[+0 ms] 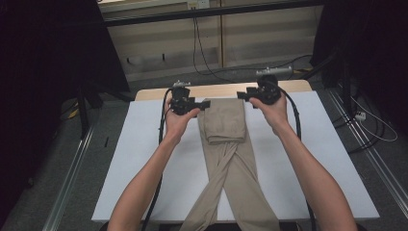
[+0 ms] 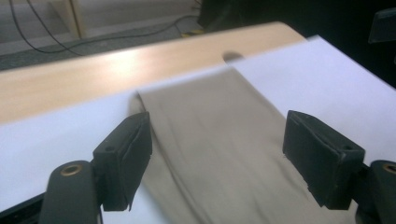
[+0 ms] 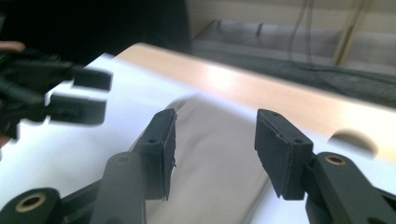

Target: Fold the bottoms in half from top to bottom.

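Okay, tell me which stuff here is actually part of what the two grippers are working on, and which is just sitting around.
Part of the job:
- beige trousers, top part folded over, legs crossed
- left gripper, open
- right gripper, open
- white table cover underneath

Just lying about:
- cables on the floor behind
- white plug at right

My rig, 2 handheld units: left gripper (image 1: 204, 104) & right gripper (image 1: 242, 96), both black, blocky flat pads (image 2: 323, 156), brass-ringed pivot holes, black cables (image 1: 294, 113) trailing. Forearms (image 1: 144, 185) bare, no sleeves.
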Motion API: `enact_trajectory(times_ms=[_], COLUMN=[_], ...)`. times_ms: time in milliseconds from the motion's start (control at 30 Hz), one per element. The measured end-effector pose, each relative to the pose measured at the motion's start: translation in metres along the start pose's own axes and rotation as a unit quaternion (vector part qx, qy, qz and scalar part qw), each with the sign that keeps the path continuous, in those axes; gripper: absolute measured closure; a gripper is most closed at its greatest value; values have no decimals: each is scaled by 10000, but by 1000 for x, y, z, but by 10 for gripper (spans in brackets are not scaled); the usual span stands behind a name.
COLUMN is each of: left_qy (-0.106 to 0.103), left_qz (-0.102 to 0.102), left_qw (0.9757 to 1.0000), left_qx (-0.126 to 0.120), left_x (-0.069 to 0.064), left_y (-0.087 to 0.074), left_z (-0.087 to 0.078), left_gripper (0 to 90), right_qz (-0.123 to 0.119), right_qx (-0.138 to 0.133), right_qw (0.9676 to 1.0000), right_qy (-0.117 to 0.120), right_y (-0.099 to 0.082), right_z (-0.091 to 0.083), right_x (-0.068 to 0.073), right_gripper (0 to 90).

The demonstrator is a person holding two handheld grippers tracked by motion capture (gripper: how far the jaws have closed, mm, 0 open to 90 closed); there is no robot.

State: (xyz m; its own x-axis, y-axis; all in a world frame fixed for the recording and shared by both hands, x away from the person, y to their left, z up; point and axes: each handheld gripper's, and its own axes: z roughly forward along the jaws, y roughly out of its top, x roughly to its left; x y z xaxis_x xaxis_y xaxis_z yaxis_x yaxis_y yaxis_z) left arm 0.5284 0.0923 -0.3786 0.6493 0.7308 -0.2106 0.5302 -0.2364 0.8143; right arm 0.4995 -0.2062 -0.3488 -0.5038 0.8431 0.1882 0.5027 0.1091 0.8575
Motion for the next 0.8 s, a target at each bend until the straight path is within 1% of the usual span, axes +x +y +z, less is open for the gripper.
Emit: enact_trajectory(times_ms=[33,67,100,133,167,200,233,267,300,333,367,400,467,500,533,567,600,633,667,733,767,800], left_qy=[13,-7,-86,-148,-232,-290,-301,-368,-467,-545,-654,-703,-937,-1050,-1108,-1226,-1316,-1352,-1374,-1295,-1314,-1312], left_qz=[29,105,149,203,246,311,368,396,429,433,435,462,489,547,669,769,826,854,878,879,885,951], left_qw=[10000,9999,9998,9996,9992,9988,9984,9978,9970,9961,9949,9937,9904,9881,9855,9823,9796,9778,9755,9749,9735,9718], left_qx=[3,83,103,124,191,242,293,380,455,535,634,741,889,978,1098,1189,1276,1357,1475,1585,1648,1714], left_x=[-4,-9,-13,-17,-21,-25,-30,-34,-38,-43,-47,-52,-64,-70,-78,-84,-90,-95,-99,-104,-106,-109], left_y=[-8,-15,-23,-31,-40,-49,-58,-69,-79,-91,-102,-113,-132,-140,-148,-155,-161,-168,-173,-180,-183,-185], left_z=[-5,-11,-17,-24,-31,-39,-46,-54,-62,-70,-76,-83,-95,-101,-106,-109,-113,-115,-117,-119,-119,-118], left_gripper=[241,241,241,242,243,247,257,265,279,296,319,361,408,450,478,490,511,529,531,505,476,468], right_qz=[-46,-81,-112,-173,-283,-342,-417,-527,-567,-622,-675,-707,-843,-916,-955,-1007,-1058,-1101,-1168,-1270,-1406,-1534], right_qx=[38,64,80,150,277,383,512,622,694,818,947,1043,1244,1320,1408,1473,1477,1470,1509,1613,1668,1714], right_qw=[10000,9998,9996,9993,9988,9979,9966,9948,9932,9908,9885,9864,9805,9776,9751,9726,9711,9701,9684,9653,9642,9625], right_qy=[53,142,259,308,304,389,501,604,736,875,962,1058,1266,1356,1421,1489,1548,1586,1605,1614,1507,1440], right_y=[-10,-21,-32,-43,-55,-67,-79,-91,-103,-114,-125,-134,-150,-158,-165,-171,-175,-180,-184,-193,-196,-199], right_z=[-6,-13,-20,-26,-31,-37,-43,-49,-56,-61,-66,-71,-81,-84,-88,-92,-96,-99,-100,-102,-102,-102], right_x=[5,11,16,23,31,39,47,57,66,75,85,94,113,122,132,140,148,155,161,171,175,178], right_gripper=[490,491,498,504,525,541,546,582,615,628,654,670,706,726,740,752,764,765,761,714,693,686])
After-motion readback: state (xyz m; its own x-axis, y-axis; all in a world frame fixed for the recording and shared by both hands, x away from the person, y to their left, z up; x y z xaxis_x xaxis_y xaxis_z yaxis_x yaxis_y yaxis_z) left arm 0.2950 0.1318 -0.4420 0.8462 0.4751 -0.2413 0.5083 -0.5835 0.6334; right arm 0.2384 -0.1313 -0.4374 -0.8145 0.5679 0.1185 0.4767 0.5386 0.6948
